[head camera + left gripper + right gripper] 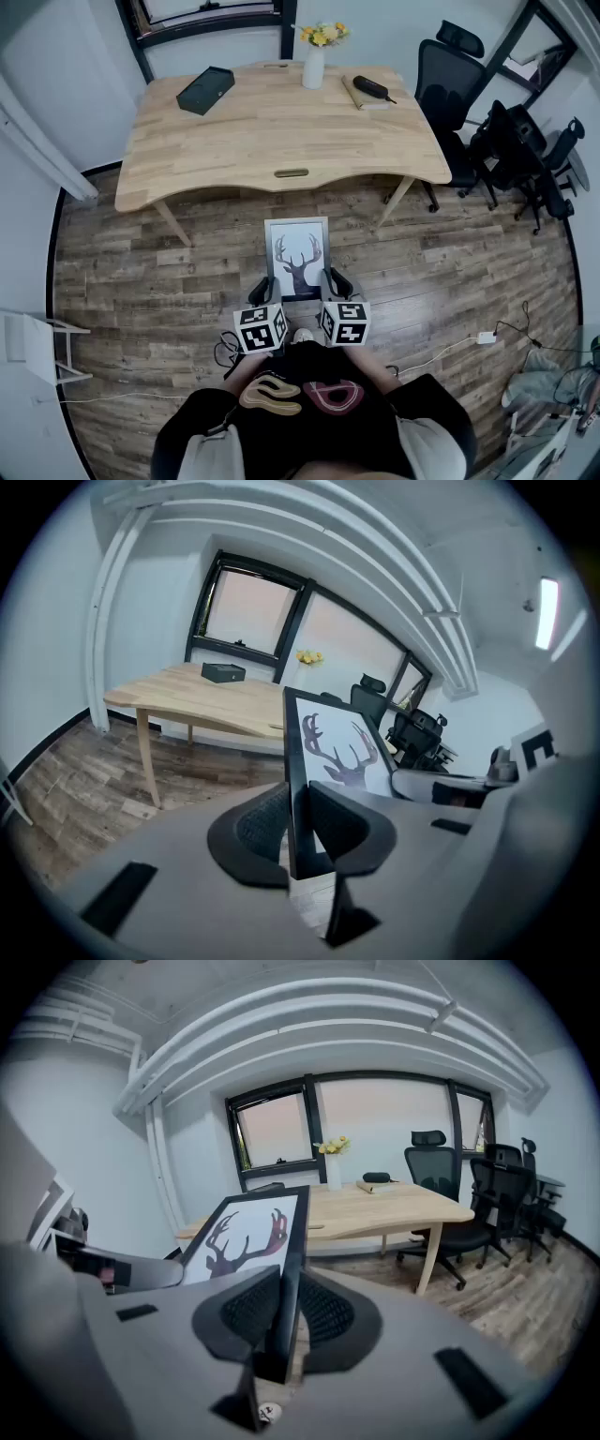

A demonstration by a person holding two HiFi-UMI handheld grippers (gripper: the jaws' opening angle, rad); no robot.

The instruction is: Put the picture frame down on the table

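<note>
A picture frame (297, 256) with a dark rim and a deer-antler print hangs over the wood floor, short of the table. My left gripper (265, 285) is shut on its left edge, the pads pressing both faces of the frame (328, 752). On the right edge of the frame (246, 1232), my right gripper (330, 280) is shut in the same way. In both gripper views the print faces up and tilts toward the wooden table (281, 131), which stands ahead.
On the table lie a black box (205, 90), a white vase of yellow flowers (315, 56) and a book with a dark object on it (368, 92). Black office chairs (455, 94) stand at the right. A white rack (37, 342) sits at the left; cables cross the floor.
</note>
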